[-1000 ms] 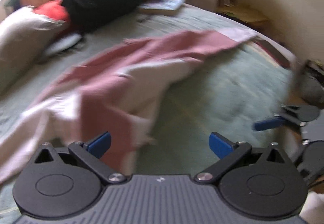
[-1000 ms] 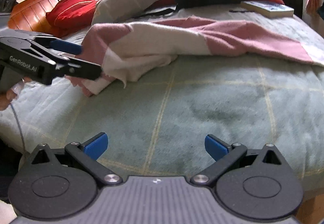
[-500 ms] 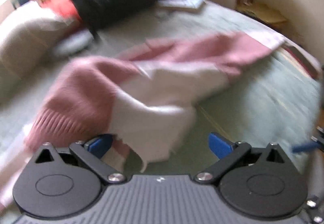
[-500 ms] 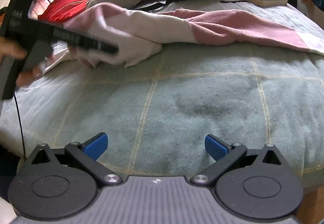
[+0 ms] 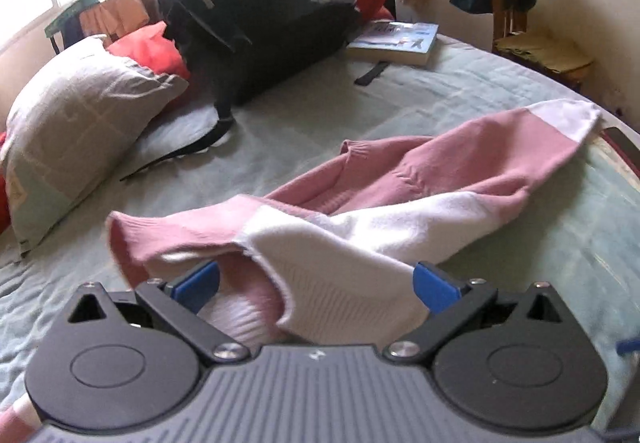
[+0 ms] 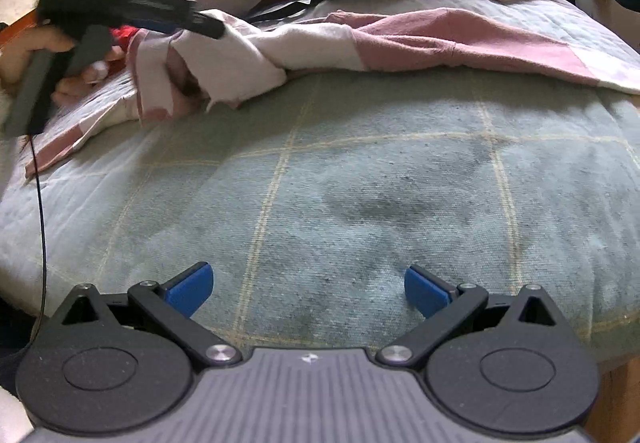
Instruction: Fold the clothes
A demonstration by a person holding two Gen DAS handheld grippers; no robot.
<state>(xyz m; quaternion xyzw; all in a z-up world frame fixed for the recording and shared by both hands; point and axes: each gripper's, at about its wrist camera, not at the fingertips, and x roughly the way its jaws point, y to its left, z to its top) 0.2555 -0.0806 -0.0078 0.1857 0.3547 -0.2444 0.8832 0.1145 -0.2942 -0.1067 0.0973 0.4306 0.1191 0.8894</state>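
Green-grey quilted cover spreads over the whole bed (image 6: 360,183), and most of its near half lies bare in the right wrist view. Across the middle stretches the one garment in play, a pink and white sweater (image 5: 400,203), running from the left edge, where part of it spills toward the bed's side, to the far right, where a white-tipped end reaches the bed's edge. It is rumpled and twisted, with no flat panel and no crisp fold line to be seen, so by my reading the folding has hardly begun: the cloth has yet to be spread, squared and doubled over.

At the far end sit a backpack (image 5: 256,19), a pillow (image 5: 76,135) to its left, red cushions, and a book (image 5: 396,43) to its right; all are well apart from the sweater's near folds.

The left gripper (image 5: 316,283) has its jaws wide, and a white ribbed hem lies bunched between the blue pads (image 5: 198,281) without being pinched. Seen from the right wrist view, a hand (image 6: 36,55) holds that tool at the left, over the lifted cloth.

The right gripper (image 6: 308,289) is also spread wide, holding nothing, poised over bare cover near the bed's front edge, well apart from the sweater.
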